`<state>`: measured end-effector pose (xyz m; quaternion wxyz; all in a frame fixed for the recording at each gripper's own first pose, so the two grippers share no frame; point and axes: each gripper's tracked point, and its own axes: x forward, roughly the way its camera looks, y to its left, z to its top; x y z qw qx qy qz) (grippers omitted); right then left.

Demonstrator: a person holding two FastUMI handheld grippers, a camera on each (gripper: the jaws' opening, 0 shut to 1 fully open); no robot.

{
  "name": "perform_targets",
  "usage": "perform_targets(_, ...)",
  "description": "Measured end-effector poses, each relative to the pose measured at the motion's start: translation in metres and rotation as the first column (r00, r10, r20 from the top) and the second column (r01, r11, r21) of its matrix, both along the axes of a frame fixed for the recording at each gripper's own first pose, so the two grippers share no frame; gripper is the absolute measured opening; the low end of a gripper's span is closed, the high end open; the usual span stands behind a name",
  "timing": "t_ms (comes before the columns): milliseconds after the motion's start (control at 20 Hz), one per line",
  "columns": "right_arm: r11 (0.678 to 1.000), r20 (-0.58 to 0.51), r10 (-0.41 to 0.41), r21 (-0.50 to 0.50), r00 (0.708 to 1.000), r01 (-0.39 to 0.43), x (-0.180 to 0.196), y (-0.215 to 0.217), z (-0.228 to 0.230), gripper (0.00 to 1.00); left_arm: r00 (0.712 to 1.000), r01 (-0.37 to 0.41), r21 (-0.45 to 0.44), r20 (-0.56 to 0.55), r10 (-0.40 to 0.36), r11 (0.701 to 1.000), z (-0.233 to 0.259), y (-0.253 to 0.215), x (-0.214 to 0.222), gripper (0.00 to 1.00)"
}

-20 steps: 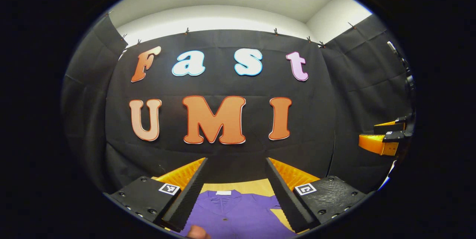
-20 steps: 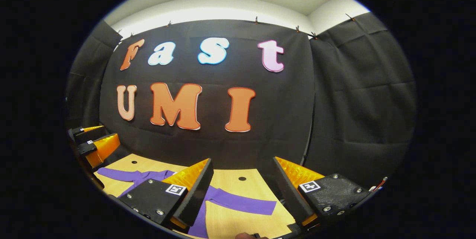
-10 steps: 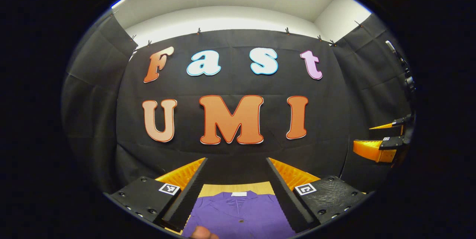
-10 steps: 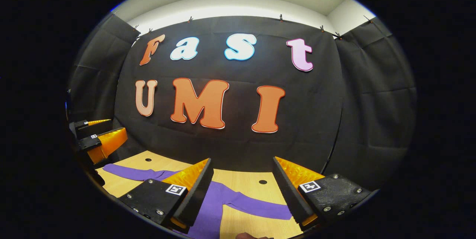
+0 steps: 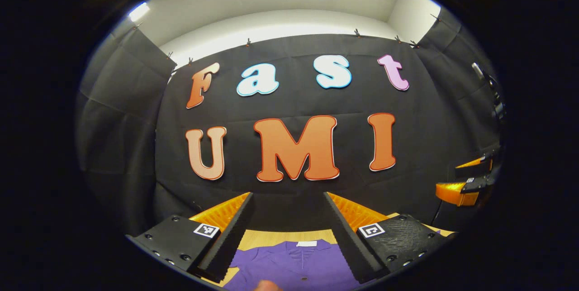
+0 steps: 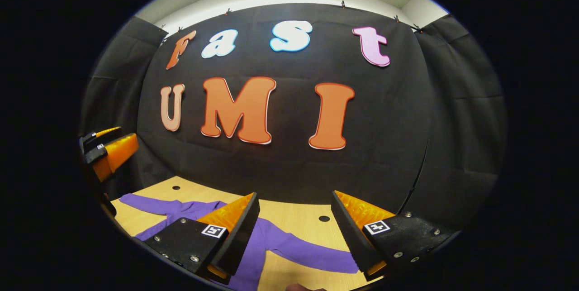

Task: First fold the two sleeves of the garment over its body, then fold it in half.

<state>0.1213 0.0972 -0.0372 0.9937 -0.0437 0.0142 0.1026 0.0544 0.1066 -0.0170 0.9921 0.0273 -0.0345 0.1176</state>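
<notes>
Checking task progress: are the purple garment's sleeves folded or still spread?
Spread. Both sleeves of the garment lie stretched out on the table.

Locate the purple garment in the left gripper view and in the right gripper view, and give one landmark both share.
Left gripper view: the purple garment lies at the bottom centre, collar up, between the left gripper fingers.
Right gripper view: it spreads across the lower left and centre of the wooden table, one sleeve reaching right.
Shared landmark: the black cloth wall behind the table.
</notes>
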Motion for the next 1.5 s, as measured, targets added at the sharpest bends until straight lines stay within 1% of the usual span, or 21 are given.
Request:
perform_targets(50, 1.000, -0.031, -0.024, 0.004, 0.999, 0.025, 0.006, -0.007, -0.010, 0.95, 1.000, -0.008, -0.017, -0.012, 0.008, 1.000, -0.007, 0.001, 0.003, 0.95)
perform_targets(150, 0.998, -0.066, -0.069, 0.012, 0.995, 0.070, 0.014, -0.021, -0.023, 0.95, 1.000, 0.004, -0.044, -0.022, -0.005, 0.999, -0.013, 0.001, 0.011, 0.96)
perform_targets(300, 0.986, -0.117, -0.168, -0.004, 0.979, 0.168, 0.028, -0.048, -0.047, 0.95, 0.999, 0.034, -0.028, -0.026, -0.035, 0.999, -0.017, 0.008, 0.027, 0.95)
perform_targets(400, 0.975, -0.194, -0.219, 0.001, 0.956, 0.224, 0.033, -0.063, -0.071, 0.95, 0.997, 0.073, -0.024, -0.038, -0.074, 0.997, -0.019, 0.008, 0.036, 0.95)
perform_targets(500, 0.960, -0.285, -0.264, 0.016, 0.922, 0.280, 0.036, -0.078, -0.096, 0.95, 0.995, 0.094, -0.003, -0.033, -0.094, 0.996, -0.015, 0.013, 0.040, 0.95)
perform_targets(650, 0.927, -0.410, -0.338, 0.012, 0.847, 0.375, 0.042, -0.105, -0.132, 0.95, 0.993, 0.114, 0.006, -0.039, -0.113, 0.993, -0.017, 0.017, 0.042, 0.96)
perform_targets(750, 0.911, -0.480, -0.363, -0.004, 0.799, 0.411, 0.051, -0.121, -0.156, 0.95, 0.992, 0.118, 0.000, -0.052, -0.118, 0.993, -0.021, 0.021, 0.041, 0.96)
perform_targets(850, 0.897, -0.558, -0.378, -0.026, 0.738, 0.440, 0.057, -0.136, -0.181, 0.96, 0.993, 0.102, -0.008, -0.061, -0.102, 0.995, -0.024, 0.029, 0.038, 0.95)
perform_targets(950, 0.890, -0.636, -0.374, -0.040, 0.675, 0.455, 0.061, -0.147, -0.209, 0.96, 0.994, 0.083, -0.013, -0.075, -0.084, 0.996, -0.028, 0.035, 0.036, 0.96)
perform_targets(1050, 0.893, -0.713, -0.335, -0.032, 0.615, 0.449, 0.053, -0.158, -0.227, 0.95, 0.994, 0.065, -0.019, -0.087, -0.066, 0.998, -0.033, 0.039, 0.033, 0.96)
perform_targets(1100, 0.896, -0.741, -0.318, -0.029, 0.592, 0.444, 0.051, -0.161, -0.234, 0.96, 0.994, 0.054, -0.019, -0.094, -0.056, 0.998, -0.034, 0.041, 0.032, 0.95)
perform_targets(1400, 0.900, -0.831, -0.273, -0.041, 0.485, 0.435, 0.063, -0.175, -0.272, 0.95, 0.990, 0.009, -0.009, -0.141, -0.010, 1.000, -0.046, 0.038, 0.022, 0.96)
perform_targets(1500, 0.899, -0.864, -0.249, -0.039, 0.437, 0.436, 0.066, -0.177, -0.287, 0.95, 0.988, 0.005, 0.005, -0.155, -0.004, 1.000, -0.048, 0.034, 0.017, 0.96)
